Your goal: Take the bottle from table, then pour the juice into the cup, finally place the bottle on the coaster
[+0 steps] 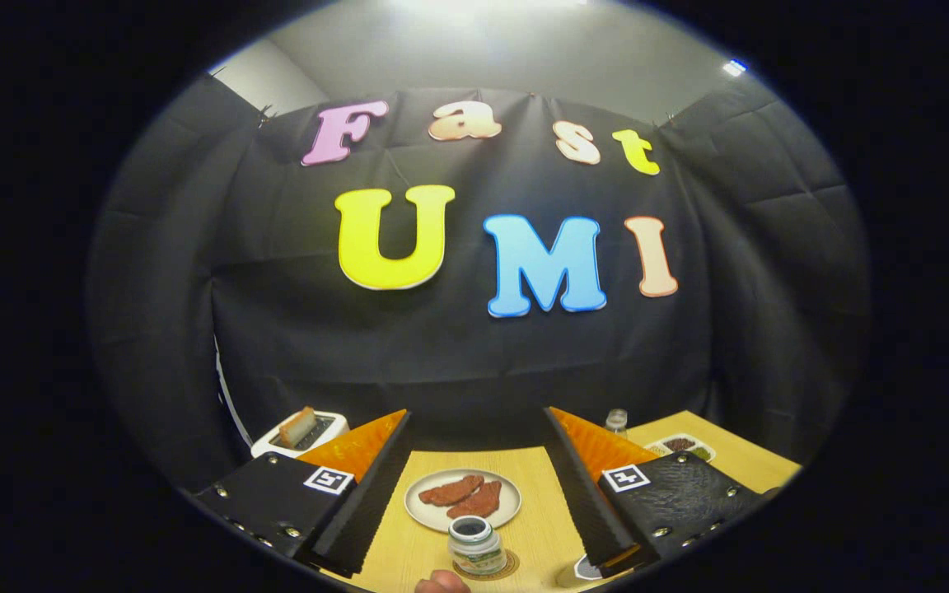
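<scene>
A small bottle (474, 545) with a white neck, a green label and an open dark mouth stands upright on a round brown coaster (501, 572) on the wooden table (540, 527). It sits low between my two fingers, near their bases. My gripper (477, 416) is open, held above the table with nothing between the fingers. Part of a white cup (583, 568) peeks out under the right finger (586, 486), to the right of the bottle. A person's fingertip (441, 583) shows just left of the bottle.
A white plate (429, 512) with two brown slices lies beyond the bottle. A white toaster (310, 432) holding bread stands at the back left. A clear bottle (616, 421) and a small food tray (680, 447) sit at the back right.
</scene>
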`<action>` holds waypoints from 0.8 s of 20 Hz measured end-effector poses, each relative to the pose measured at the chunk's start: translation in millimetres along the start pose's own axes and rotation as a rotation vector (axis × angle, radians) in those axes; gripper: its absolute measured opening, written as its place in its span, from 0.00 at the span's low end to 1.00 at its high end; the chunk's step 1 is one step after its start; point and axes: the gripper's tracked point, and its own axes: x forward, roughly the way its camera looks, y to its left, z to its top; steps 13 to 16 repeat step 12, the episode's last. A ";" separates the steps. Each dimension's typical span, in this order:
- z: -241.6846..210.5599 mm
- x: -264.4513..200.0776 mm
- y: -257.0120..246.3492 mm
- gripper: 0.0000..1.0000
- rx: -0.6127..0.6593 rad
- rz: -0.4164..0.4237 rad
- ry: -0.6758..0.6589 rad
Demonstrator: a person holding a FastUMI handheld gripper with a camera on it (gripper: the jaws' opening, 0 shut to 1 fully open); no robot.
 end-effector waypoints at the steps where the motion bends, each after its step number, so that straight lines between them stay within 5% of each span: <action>1: 22.5 -3.8 2.2 0.94 -0.020 0.015 -0.009; 6: 116.0 -32.8 16.1 0.94 -0.113 0.063 -0.091; 16: 137.2 -58.8 -4.4 0.93 -0.102 0.009 -0.083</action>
